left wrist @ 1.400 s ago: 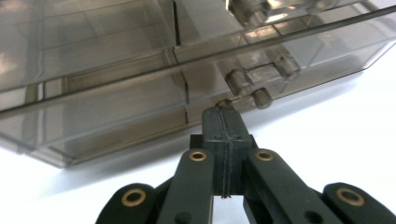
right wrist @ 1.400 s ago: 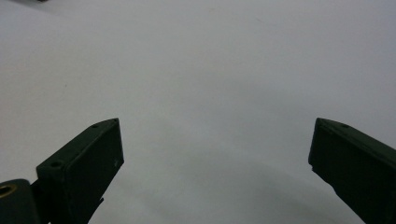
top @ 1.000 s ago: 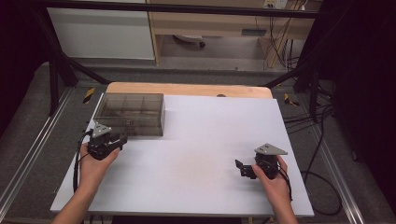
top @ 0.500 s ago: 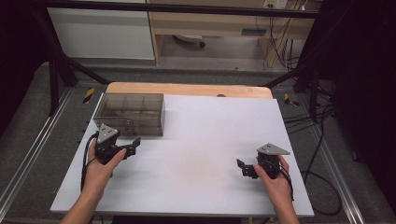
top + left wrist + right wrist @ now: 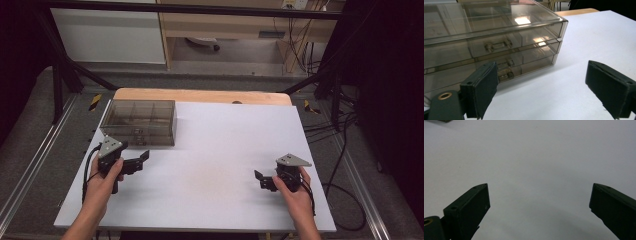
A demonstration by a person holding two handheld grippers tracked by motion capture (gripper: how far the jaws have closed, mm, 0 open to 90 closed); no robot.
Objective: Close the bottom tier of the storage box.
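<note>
- Drawer box (image 5: 140,121): smoky clear plastic, sits at far left of the white worktop (image 5: 220,150), long axis running left-right, drawer fronts facing the person.
- Left gripper view: two stacked drawers with small handles; upper handle (image 5: 497,45) and lower handle (image 5: 505,71) both visible, drawers look closed.
- Left gripper (image 5: 139,161): just in front of the box's near face, not touching; fingers (image 5: 482,87) spread wide, holding nothing. Box lies ahead and to the left of the finger gap.
- Right gripper (image 5: 262,179): well apart from the box, over bare worktop at the right; fingers (image 5: 471,206) wide open, empty.
- Judgement: left hand is nearer; a drawer pull would need the gap lined up on a handle.
</note>
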